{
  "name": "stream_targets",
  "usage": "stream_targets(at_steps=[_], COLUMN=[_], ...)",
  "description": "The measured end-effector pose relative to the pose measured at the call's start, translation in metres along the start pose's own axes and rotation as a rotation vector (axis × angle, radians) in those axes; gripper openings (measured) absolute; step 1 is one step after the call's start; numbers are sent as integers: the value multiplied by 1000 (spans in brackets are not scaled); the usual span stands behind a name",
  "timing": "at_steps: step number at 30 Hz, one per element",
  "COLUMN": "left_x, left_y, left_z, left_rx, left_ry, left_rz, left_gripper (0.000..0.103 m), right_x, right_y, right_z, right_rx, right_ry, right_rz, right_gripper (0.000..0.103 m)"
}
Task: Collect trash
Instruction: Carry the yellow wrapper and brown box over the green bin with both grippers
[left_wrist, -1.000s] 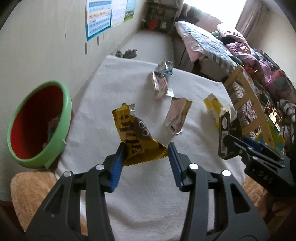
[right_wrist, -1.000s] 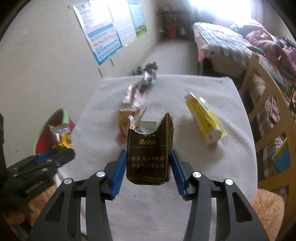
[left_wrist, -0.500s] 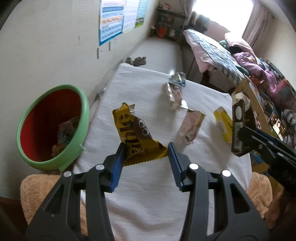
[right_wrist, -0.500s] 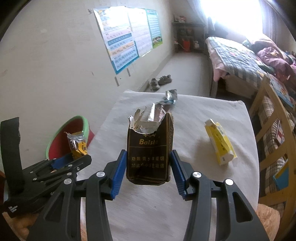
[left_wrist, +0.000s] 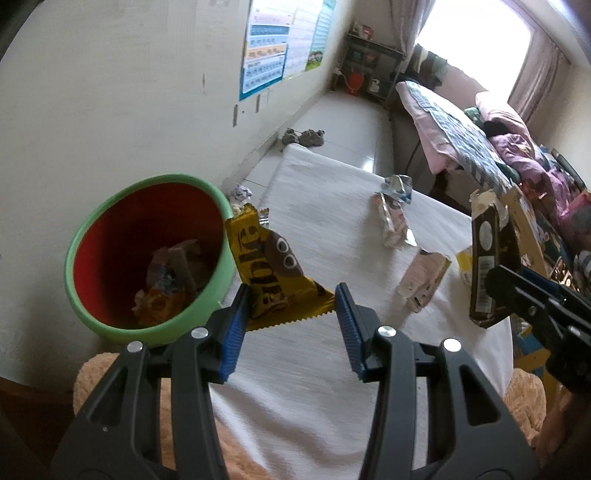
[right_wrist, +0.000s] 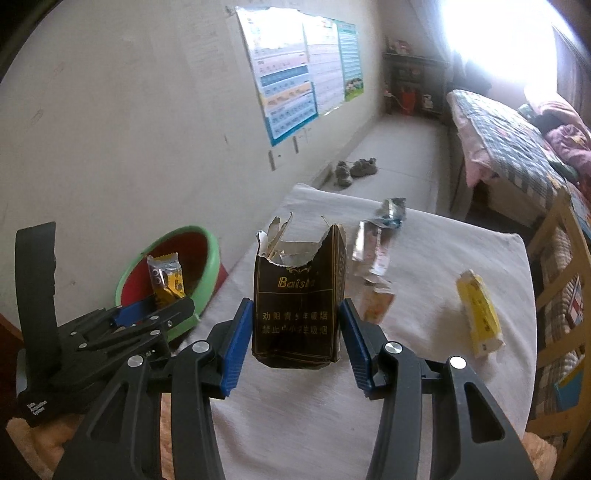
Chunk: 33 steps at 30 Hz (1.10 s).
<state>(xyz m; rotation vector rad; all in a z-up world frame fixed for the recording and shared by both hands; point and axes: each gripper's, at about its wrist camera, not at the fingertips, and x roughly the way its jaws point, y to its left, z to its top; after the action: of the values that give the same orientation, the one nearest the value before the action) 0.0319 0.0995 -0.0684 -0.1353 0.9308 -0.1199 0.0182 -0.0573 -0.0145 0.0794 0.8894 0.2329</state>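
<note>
My left gripper (left_wrist: 291, 314) is shut on a yellow candy wrapper (left_wrist: 269, 273) and holds it in the air beside the rim of the green bin with a red inside (left_wrist: 147, 254), which holds several wrappers. My right gripper (right_wrist: 297, 332) is shut on a torn dark brown cigarette pack (right_wrist: 297, 306), held above the white-clothed table (right_wrist: 424, 369). The pack also shows in the left wrist view (left_wrist: 487, 266). The left gripper with its wrapper (right_wrist: 168, 278) shows in the right wrist view in front of the bin (right_wrist: 170, 273).
On the table lie a silver wrapper (left_wrist: 391, 218), a crumpled foil piece (left_wrist: 397, 184), a pink wrapper (left_wrist: 423, 280) and a yellow box (right_wrist: 480, 314). A wooden rack (right_wrist: 557, 266) and a bed (right_wrist: 509, 144) stand to the right. Shoes (right_wrist: 352, 170) lie on the floor.
Both grippers have lifted and swung left toward the green bin with their trash. The bin now fills more of the left wrist view, next to the yellow wrapper.
</note>
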Motion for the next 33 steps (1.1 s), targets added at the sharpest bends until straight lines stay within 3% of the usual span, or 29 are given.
stream_targets(at_steps=[33], left_x=[-10], left_y=[63], left_z=[-1], left_rx=[-129], left_ry=[-35], left_rz=[46], left_gripper=[45], right_x=[31], right_y=[60], right_z=[19], right_rx=[-142], right_ry=[36], right_rz=[20], right_gripper=[47])
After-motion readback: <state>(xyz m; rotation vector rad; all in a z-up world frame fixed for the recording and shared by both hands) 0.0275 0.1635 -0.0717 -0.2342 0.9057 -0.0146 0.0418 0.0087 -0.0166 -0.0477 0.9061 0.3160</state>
